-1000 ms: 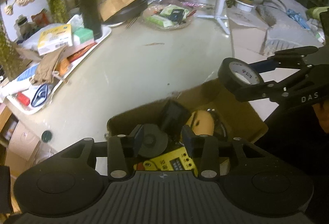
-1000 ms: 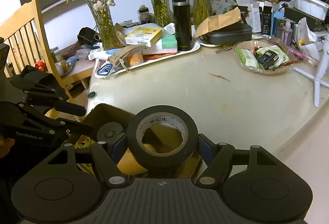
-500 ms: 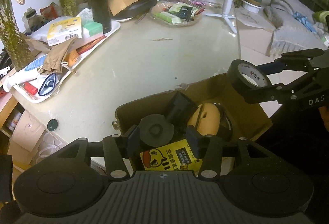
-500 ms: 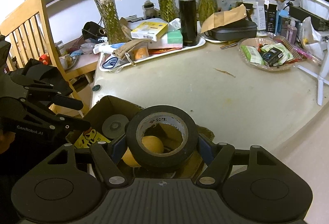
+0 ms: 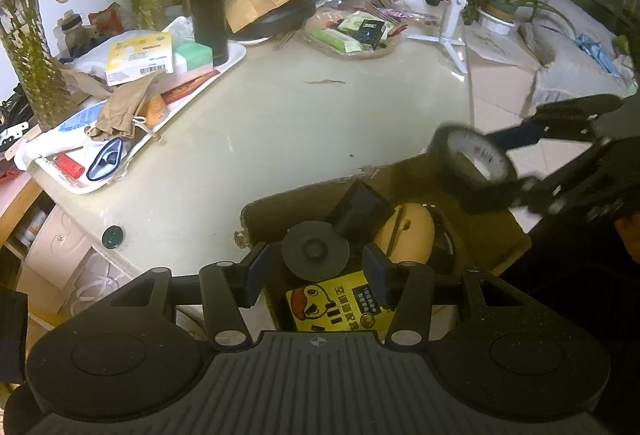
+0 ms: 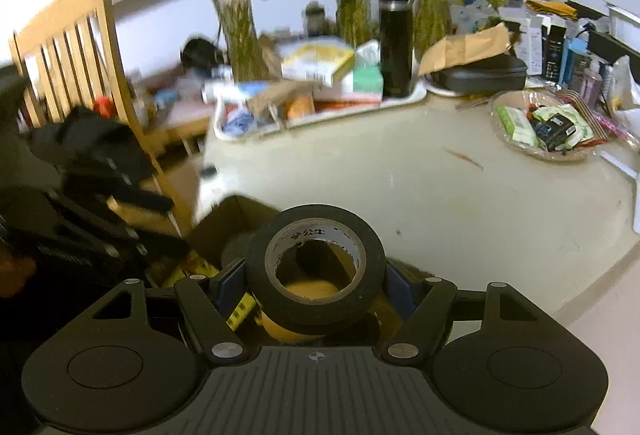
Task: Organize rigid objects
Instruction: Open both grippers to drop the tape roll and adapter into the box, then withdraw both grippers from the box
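the right gripper (image 6: 316,285) has its fingers on either side of a black roll of tape with a white printed core (image 6: 316,267). the jaws are opening at this moment with the roll between them; the pads appear to be at its sides, but contact cannot be confirmed. the roll sits tilted above an open brown cardboard box (image 6: 236,213) at the near edge of a pale round table (image 6: 400,175).

the left gripper (image 5: 316,275) has its fingers apart with nothing clamped; it hangs over the same box (image 5: 492,231).

box contents, seen from the left wrist view:
- a dark grey round disc (image 5: 314,249), between the left fingers in the view but lower, inside the box
- a black rectangular block (image 5: 360,209), leaning behind the disc
- a tan rounded object (image 5: 412,233), just beside the block
- a yellow printed card with a cartoon duck (image 5: 340,309), at the near side

farther back on the table, a white oblong tray (image 5: 236,55) carries a tall black flask (image 5: 208,3), a yellow and white carton (image 5: 140,55) and a green box (image 5: 194,55). a clear shallow dish (image 6: 544,151) holds green packets and a small black item.
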Demonstrator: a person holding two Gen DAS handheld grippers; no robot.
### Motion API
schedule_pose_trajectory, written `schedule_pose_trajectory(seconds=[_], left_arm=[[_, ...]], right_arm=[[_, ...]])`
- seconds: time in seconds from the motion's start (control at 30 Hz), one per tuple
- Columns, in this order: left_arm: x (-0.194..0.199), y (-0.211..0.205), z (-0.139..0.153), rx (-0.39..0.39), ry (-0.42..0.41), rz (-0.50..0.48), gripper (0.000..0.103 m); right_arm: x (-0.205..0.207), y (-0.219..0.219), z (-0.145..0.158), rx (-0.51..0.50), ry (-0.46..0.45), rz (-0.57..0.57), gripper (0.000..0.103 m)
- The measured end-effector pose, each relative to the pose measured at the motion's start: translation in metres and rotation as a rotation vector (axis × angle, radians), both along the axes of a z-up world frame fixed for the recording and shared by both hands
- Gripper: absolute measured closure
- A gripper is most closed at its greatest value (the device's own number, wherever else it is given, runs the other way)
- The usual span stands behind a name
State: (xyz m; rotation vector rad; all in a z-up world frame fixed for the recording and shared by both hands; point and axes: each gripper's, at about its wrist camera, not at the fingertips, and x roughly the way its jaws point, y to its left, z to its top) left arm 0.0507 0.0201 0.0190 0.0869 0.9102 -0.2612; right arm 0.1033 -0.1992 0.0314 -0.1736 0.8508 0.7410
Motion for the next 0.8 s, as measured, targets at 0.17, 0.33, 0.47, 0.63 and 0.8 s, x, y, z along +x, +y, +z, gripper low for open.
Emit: schedule_pose_trajectory(seconds=[0.17, 0.33, 0.47, 0.63, 0.8], left_arm=[[-0.004, 0.004, 0.004, -0.003, -0.005, 0.007, 0.053], [-0.006, 0.007, 0.01, 0.002, -0.023, 0.028, 0.05], [-0.01, 0.008, 0.016, 0.015, -0.046, 0.055, 0.033], [-0.015, 0.008, 0.025, 0.035, -0.068, 0.104, 0.026], [-0.021, 0.013, 0.029, 0.029, -0.076, 0.16, 0.018]], right_arm=[[-0.001, 0.007, -0.011, -0.074, 0.008, 0.004, 0.007], [-0.005, 0.006, -0.009, -0.091, 0.01, -0.028, 0.0], [-0.009, 0.006, -0.006, -0.138, -0.007, -0.09, 0.0], [-0.009, -0.003, -0.001, -0.134, 0.027, -0.181, 0.0], [-0.018, -0.008, 0.003, -0.14, 0.051, -0.21, 0.0]])
